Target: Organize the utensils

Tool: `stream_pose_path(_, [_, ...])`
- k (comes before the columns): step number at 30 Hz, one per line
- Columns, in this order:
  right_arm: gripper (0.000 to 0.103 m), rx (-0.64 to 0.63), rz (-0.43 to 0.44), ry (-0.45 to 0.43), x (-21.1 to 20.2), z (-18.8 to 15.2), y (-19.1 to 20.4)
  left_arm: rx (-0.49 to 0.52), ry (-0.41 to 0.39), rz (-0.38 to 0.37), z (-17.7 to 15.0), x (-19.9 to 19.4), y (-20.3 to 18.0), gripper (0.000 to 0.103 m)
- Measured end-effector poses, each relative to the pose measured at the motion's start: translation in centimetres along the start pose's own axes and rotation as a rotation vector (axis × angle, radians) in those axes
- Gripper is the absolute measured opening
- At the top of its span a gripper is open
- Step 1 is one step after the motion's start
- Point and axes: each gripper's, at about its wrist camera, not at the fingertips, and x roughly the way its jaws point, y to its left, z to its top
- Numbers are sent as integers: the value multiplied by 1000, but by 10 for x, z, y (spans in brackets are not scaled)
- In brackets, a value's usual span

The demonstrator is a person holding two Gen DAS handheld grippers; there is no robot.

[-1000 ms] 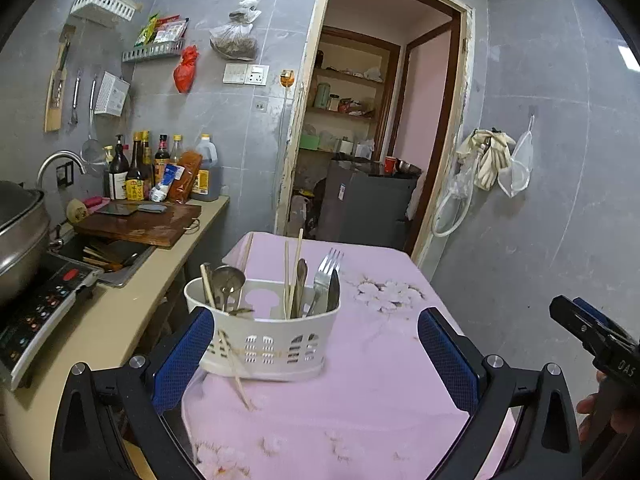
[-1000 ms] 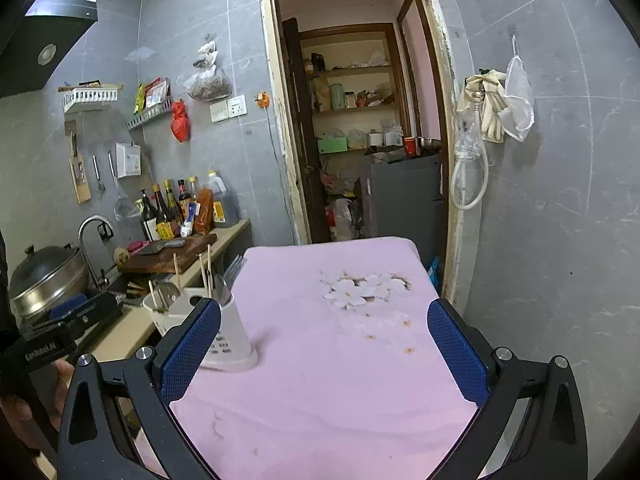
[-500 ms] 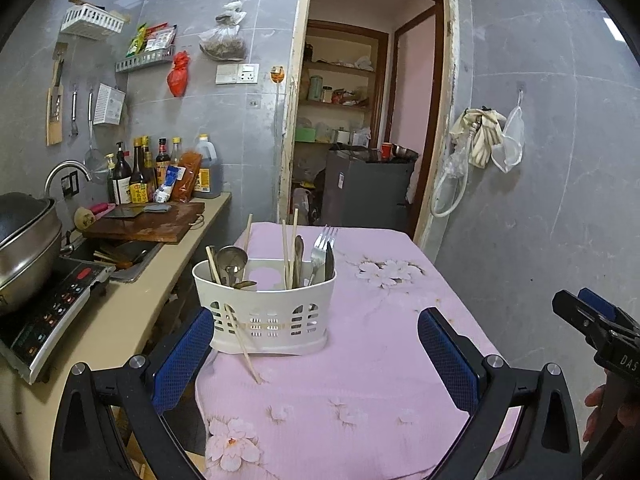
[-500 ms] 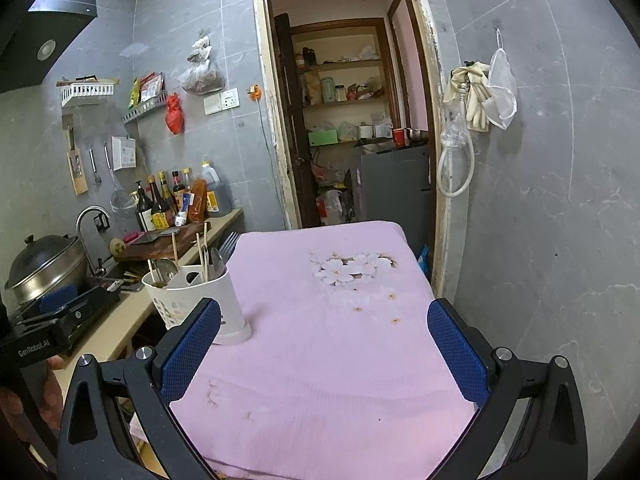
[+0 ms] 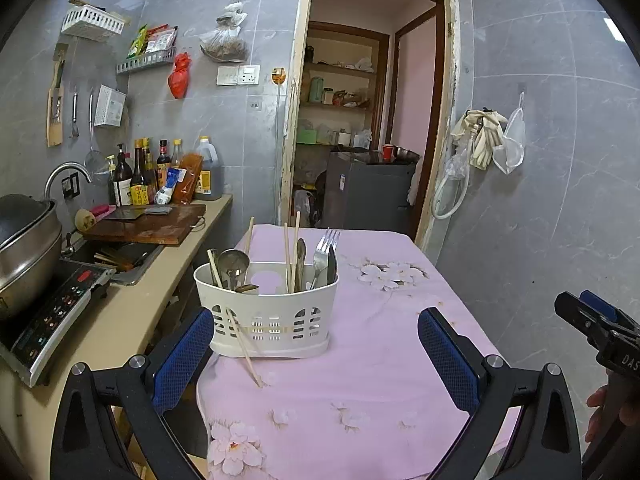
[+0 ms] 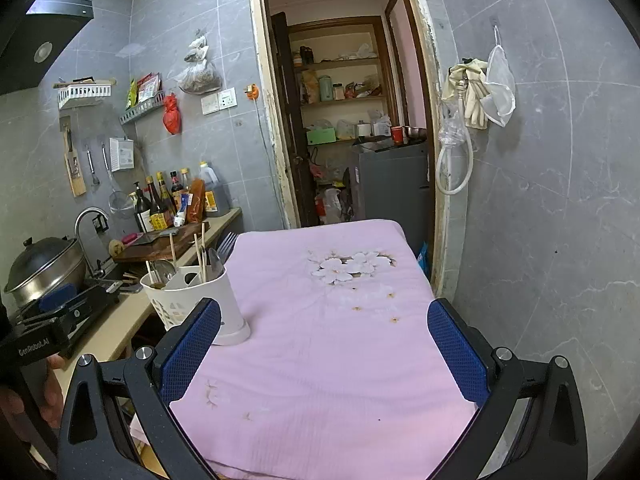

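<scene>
- Far to the left of my left gripper [image 5: 314,350] I see the induction cooker [image 5: 48,312] with a steel pot [image 5: 24,248] on it, and beyond them the wooden cutting board [image 5: 148,228] and a row of sauce bottles [image 5: 160,176] against the wall.
- My left gripper is spread wide with nothing between its blue pads [image 5: 182,360]; it hangs above the near end of the pink flowered tablecloth [image 5: 360,380].
- The white utensil caddy [image 5: 272,312] stands just ahead of the left pad, on the table's left side.
- In the caddy, left to right: a ladle [image 5: 234,260], upright chopsticks [image 5: 292,252], a spoon [image 5: 301,252], a fork [image 5: 324,248] and a dark knife blade [image 5: 332,266].
- One loose chopstick [image 5: 244,344] leans against the caddy's front, its tip on the cloth.
- My right gripper [image 6: 324,354] is likewise wide open and empty, above the cloth; the caddy sits ahead of its left pad.
- Right of both grippers, rubber gloves [image 5: 482,136] hang on the grey tiled wall.
</scene>
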Motion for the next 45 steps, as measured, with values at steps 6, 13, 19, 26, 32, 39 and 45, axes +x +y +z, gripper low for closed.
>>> stream_pose_path(6, [102, 1, -2, 0, 0, 0, 0, 0, 3, -3, -1, 0, 0, 103])
stream_pose_path(13, [102, 0, -4, 1, 0, 1, 1, 1, 2, -4, -1, 0, 0, 103])
stream_pose_path(19, [102, 1, -3, 0, 0, 1, 1, -2, 3, -2, 0, 0, 0, 103])
stream_pose_path(26, [102, 1, -4, 1, 0, 1, 1, -5, 0, 0, 0, -1, 0, 103])
stream_pose_path(32, [102, 1, -4, 0, 0, 1, 2, -9, 0, 2, 0, -2, 0, 103])
stream_pose_path(39, [102, 1, -3, -1, 0, 1, 3, -12, -1, 4, -1, -2, 1, 103])
stream_pose_path(45, [102, 1, -4, -1, 0, 1, 3, -14, -1, 6, -1, -3, 1, 103])
